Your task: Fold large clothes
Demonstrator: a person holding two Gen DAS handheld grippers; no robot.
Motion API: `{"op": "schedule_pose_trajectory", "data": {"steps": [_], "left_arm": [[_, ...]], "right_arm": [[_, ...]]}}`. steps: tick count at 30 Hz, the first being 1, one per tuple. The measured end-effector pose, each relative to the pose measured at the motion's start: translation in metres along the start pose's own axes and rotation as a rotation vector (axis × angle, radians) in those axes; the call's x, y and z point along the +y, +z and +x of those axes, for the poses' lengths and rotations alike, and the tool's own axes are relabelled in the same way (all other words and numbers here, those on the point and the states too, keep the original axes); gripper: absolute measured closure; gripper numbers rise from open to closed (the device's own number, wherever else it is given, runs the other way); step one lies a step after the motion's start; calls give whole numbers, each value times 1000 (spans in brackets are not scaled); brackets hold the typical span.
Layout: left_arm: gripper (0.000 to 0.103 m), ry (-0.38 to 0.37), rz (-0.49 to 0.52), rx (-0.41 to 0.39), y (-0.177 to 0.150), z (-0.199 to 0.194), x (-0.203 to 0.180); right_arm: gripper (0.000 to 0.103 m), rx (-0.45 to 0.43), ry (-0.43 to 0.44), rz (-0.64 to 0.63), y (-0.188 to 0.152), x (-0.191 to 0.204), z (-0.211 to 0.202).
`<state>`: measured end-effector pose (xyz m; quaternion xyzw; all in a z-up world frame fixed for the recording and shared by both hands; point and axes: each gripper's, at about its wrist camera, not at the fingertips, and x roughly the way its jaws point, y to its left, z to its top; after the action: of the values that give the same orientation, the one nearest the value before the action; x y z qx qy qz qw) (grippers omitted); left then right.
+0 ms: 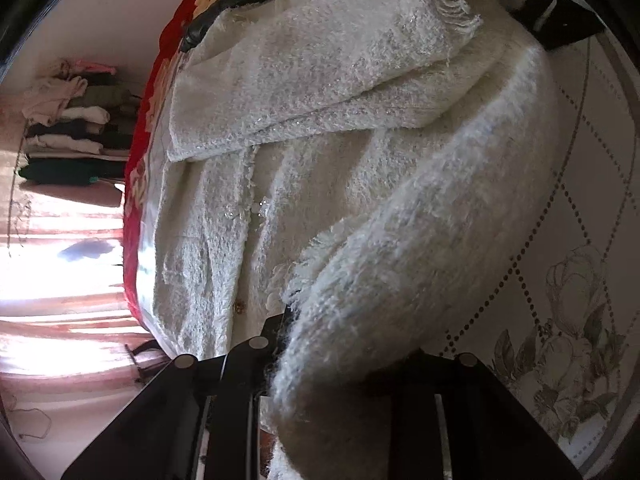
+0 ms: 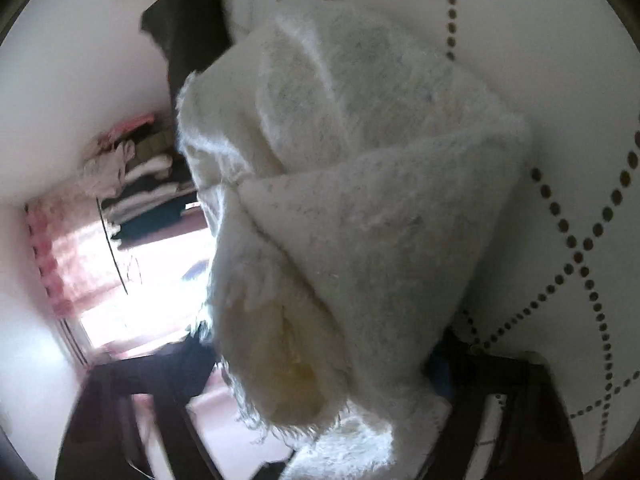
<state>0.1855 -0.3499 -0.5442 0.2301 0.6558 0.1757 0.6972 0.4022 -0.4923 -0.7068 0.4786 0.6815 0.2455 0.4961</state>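
- The fluffy white sweater (image 1: 328, 184) lies on the bed (image 1: 592, 184), one sleeve lifted.
- Left gripper (image 1: 340, 364) and right gripper (image 2: 320, 392): jaws clenched on the sweater's fabric.
- Soft, bulky, limp; likely best pinched at hems or cuffs.

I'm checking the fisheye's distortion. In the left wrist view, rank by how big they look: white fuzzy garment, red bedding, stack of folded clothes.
1. White fuzzy garment, nearest the camera.
2. Red bedding.
3. Stack of folded clothes, farthest.

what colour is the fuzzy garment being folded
White, a fluffy sweater; clearest in the left wrist view.
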Motion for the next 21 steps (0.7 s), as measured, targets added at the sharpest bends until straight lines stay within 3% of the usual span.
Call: {"op": "schedule_pose_trajectory", "data": {"steps": [1,2,7,11,16,21], "left_arm": [[84,-9,-3,-6,-1,1,7],[84,-31,-17,-13,-2,-3,15],[84,-117,-64,-40,-13,-13,62],[84,-199,-117,-60,-21,-17,120],[84,-334,-207,-49,-31,1,209],[81,-467,-307,3,-34,63,281]], "right_arm": [[72,-15,-12,14,-4,1,-8],[75,-21,-9,16,-7,6,-10],[79,-59,-72,-39,-36,61,-23],[80,-82,-155,-84,-58,133,-20],[80,-86,-300,-154,-77,228,27],[80,-88,-470,-193,-70,297,121]]}}
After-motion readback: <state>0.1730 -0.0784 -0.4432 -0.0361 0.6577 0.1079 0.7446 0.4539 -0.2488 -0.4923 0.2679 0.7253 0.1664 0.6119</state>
